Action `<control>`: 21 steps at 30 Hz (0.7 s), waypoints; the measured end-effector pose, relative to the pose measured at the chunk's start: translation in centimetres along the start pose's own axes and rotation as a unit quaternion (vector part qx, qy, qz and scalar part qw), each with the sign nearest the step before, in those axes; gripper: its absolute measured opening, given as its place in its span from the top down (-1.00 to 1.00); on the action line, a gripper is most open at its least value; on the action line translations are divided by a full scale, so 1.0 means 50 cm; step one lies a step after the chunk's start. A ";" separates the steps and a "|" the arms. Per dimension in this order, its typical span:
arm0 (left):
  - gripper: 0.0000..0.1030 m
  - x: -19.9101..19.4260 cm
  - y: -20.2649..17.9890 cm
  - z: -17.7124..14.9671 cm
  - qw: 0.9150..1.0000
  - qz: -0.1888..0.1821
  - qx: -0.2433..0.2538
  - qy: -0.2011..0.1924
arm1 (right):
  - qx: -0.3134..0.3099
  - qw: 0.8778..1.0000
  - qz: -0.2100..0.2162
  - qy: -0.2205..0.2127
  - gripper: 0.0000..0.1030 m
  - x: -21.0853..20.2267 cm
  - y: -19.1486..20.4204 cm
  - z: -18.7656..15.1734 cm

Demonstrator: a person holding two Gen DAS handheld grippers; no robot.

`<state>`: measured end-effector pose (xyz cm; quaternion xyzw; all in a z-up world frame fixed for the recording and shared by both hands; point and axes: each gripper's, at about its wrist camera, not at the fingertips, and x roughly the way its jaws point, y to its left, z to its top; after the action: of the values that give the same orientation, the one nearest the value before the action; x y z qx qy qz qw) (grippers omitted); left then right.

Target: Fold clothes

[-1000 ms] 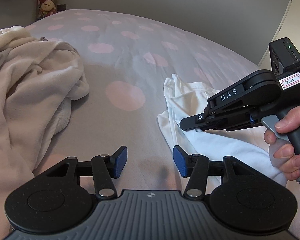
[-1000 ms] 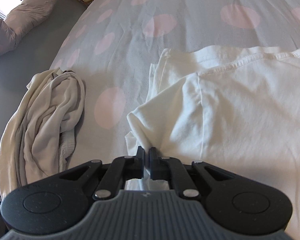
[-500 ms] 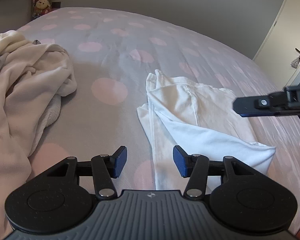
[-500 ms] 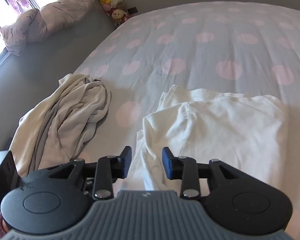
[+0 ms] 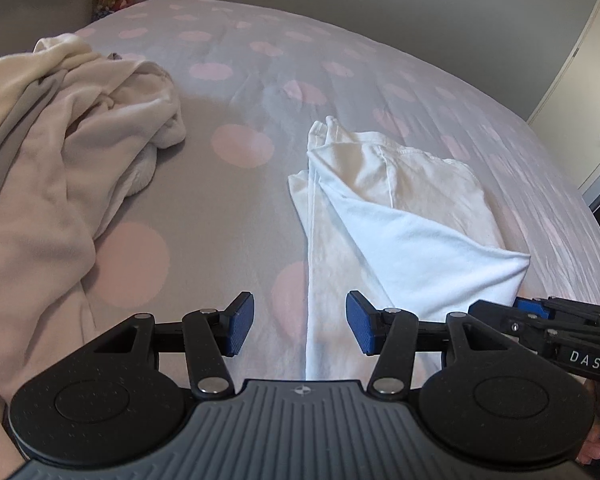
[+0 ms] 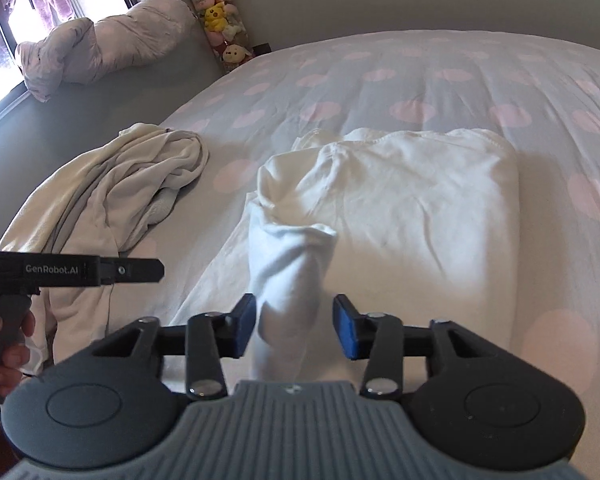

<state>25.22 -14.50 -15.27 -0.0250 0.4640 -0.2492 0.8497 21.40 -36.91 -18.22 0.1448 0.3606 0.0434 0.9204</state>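
Lying lengthwise away: white garment (image 5: 384, 216); unheld

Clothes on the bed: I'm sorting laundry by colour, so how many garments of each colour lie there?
White garment, partly folded: 1
Cream garment, crumpled in a heap: 1 as far as can be told; a grey layer shows in its folds, which may be a lining or another item.
Total: 2

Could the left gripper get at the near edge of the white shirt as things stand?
Probably yes: the left gripper is open, the white shirt has its near edge lying just ahead between the jaws, and nothing covers it.
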 end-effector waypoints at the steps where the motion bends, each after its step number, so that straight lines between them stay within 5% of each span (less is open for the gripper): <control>1: 0.05 0.000 0.006 -0.002 1.000 0.002 -0.006 0.002 | -0.013 1.000 0.003 -0.003 0.50 0.002 0.013 0.000; 3: 0.05 -0.002 0.016 -0.001 1.000 0.001 -0.017 -0.002 | -0.042 0.999 0.009 -0.010 0.73 0.003 0.042 -0.001; 7: 0.05 -0.004 0.029 0.003 0.999 -0.015 -0.035 -0.010 | -0.108 0.994 0.022 -0.008 0.83 0.012 0.103 -0.015; 14: 0.05 0.009 0.026 0.001 0.998 -0.047 -0.029 0.004 | -0.237 0.971 0.011 0.021 0.81 0.067 0.192 -0.078; 21: 0.05 0.022 0.024 0.000 0.997 -0.078 -0.023 0.018 | -0.285 0.956 0.009 0.066 0.72 0.108 0.214 -0.118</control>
<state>26.18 -13.95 -16.48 -0.0760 0.4813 -0.3048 0.8184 21.67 -24.33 -22.68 -0.1236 0.3922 0.1619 0.8970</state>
